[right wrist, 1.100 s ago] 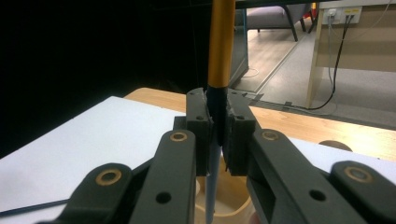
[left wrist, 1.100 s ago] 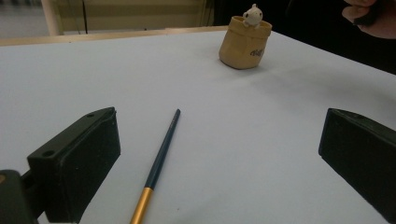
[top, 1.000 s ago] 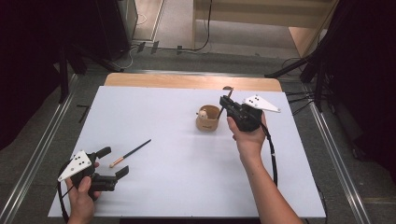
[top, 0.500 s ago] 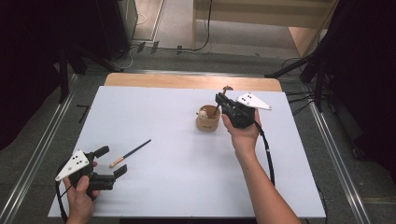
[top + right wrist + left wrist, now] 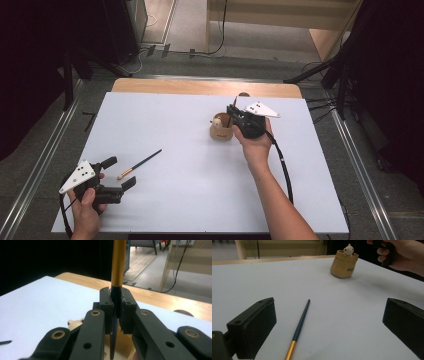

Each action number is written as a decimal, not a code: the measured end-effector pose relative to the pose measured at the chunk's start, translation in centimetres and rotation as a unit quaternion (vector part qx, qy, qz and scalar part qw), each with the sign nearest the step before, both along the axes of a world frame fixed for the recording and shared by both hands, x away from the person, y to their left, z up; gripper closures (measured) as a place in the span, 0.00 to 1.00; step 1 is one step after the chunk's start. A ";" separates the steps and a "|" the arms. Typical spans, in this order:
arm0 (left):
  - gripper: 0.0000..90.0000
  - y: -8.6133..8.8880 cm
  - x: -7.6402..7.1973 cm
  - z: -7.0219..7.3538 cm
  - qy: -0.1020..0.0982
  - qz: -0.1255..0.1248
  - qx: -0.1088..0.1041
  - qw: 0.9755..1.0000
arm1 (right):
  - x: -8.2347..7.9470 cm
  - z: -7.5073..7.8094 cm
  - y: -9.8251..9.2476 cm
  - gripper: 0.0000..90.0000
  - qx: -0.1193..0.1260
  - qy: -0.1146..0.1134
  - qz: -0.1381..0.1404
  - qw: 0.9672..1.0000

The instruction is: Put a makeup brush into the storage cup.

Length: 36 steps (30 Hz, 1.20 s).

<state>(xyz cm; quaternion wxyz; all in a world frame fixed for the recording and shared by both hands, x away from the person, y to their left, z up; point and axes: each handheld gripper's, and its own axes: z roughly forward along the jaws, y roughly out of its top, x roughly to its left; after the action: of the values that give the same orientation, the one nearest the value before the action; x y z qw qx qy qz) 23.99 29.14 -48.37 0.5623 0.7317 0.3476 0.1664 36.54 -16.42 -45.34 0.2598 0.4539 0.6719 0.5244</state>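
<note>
A tan pouch-like cup point(image 5: 220, 132) with a small bear figure on its rim stands right of the table's middle. My right gripper point(image 5: 231, 116) hovers just over it, shut on a dark brush with a gold ferrule point(image 5: 118, 262). The brush stands upright and its lower end points down into the cup point(image 5: 125, 345). A second dark brush point(image 5: 140, 163) with a gold end lies flat at the front left. My left gripper point(image 5: 119, 172) rests beside it, jaws wide open, and that brush point(image 5: 300, 323) lies between them, untouched. The cup point(image 5: 343, 266) shows far ahead.
A white sheet point(image 5: 175, 125) covers the table, with a wooden strip point(image 5: 200, 87) bare along the far edge. Metal rails run down both sides of the table. The right gripper's cable point(image 5: 282, 165) trails along the forearm.
My right gripper has moved down and left toward the cup, bringing the held brush's lower end into its mouth. The left gripper and the loose brush have stayed put.
</note>
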 end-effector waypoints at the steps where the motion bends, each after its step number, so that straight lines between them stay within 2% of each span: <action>1: 0.00 0.0 0.0 0.0 0.000 0.000 0.000 1.000 | 0.1 -0.2 0.1 0.94 -0.002 0.003 -0.002 1.000; 8: 0.00 -0.1 0.0 0.0 0.002 -0.002 0.001 1.000 | 0.4 -1.1 0.3 0.94 -0.022 0.018 -0.005 1.000; 17: 0.00 -0.1 0.0 0.0 0.003 -0.004 0.000 1.000 | 0.7 -1.7 0.0 0.93 -0.037 0.039 -0.014 0.998; 19: 0.00 -0.1 0.0 0.0 0.003 -0.005 0.001 1.000 | 0.7 -1.7 -0.2 0.92 -0.033 0.043 -0.015 0.998; 23: 0.00 -0.1 0.0 0.0 0.003 -0.004 -0.001 1.000 | 0.7 -1.5 -0.5 0.82 -0.022 0.050 -0.008 0.998; 25: 0.00 -0.1 0.0 0.0 0.003 -0.004 -0.002 1.000 | 0.6 -1.4 -0.6 0.75 -0.027 0.046 -0.009 0.999; 28: 0.00 -0.1 0.0 0.0 0.003 -0.005 -0.002 1.000 | 0.3 -1.3 -1.0 0.65 -0.016 0.037 -0.014 0.999; 36: 0.00 -0.1 0.0 0.0 0.003 -0.006 0.000 1.000 | -1.1 -1.2 -2.3 0.51 -0.004 0.035 -0.014 0.999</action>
<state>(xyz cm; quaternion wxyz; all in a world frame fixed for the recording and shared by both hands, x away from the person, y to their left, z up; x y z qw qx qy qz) 23.99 29.02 -48.35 0.5620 0.7344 0.3450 0.1609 35.49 -18.71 -46.56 0.2459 0.4802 0.6761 0.5018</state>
